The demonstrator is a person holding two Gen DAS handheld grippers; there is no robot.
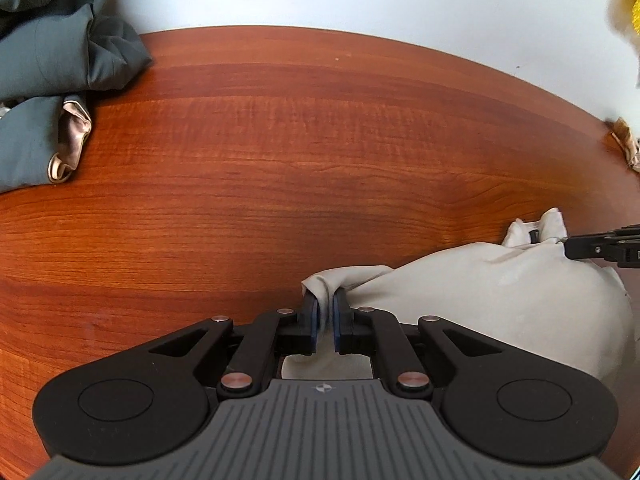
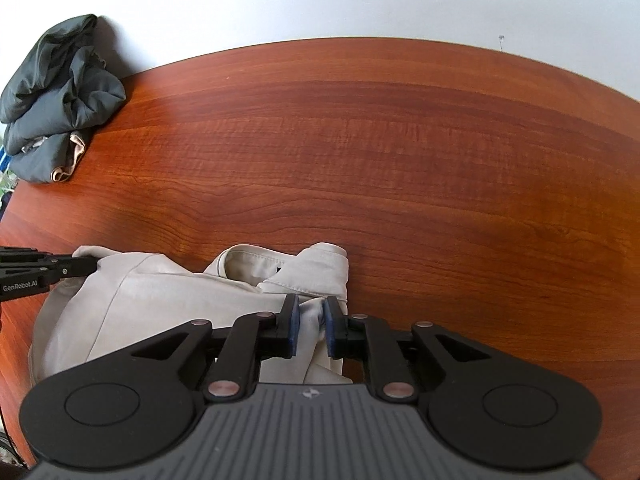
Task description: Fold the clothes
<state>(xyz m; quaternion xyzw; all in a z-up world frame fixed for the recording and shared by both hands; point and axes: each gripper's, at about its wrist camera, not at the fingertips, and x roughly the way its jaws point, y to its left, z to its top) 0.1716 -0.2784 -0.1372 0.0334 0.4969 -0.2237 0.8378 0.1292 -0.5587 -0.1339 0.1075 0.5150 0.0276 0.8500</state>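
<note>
Near the table's (image 1: 280, 160) front edge: a beige garment (image 1: 500, 292), bunched, gripped at both ends. Left gripper (image 1: 325, 306) clamped on a fold of its left end, jaws nearly closed, only cloth between the blue pads (image 1: 311, 316). Right gripper (image 2: 311, 312) likewise pinching a ridge of cloth just under the collar (image 2: 260, 268), jaws narrow, fabric filling the gap. From the left wrist view, right gripper seen entering from the right edge, tips buried in a raised peak of the beige cloth; from the right wrist view, left gripper seen at the far left edge, tips on the garment's corner. Between the two grippers: beige cloth sagging, partly lying on the wood, partly hanging past the front edge.

Beyond the garment: a broad stretch of bare red-brown wood, running unbroken to the far edge against a white wall (image 2: 320, 0). Far left corner: a crumpled grey garment (image 2: 60, 92) with a pale lining showing at its open hem, heaped against the wall and reaching the table's left edge. Well apart from the beige garment, wide open wood between. Far right in the left wrist view: something yellow and white (image 1: 628, 4), blurred, cannot tell what; below it a small tan object (image 1: 628, 144) at the table's right edge, cut by the frame.

No boxes, baskets or trays visible.
</note>
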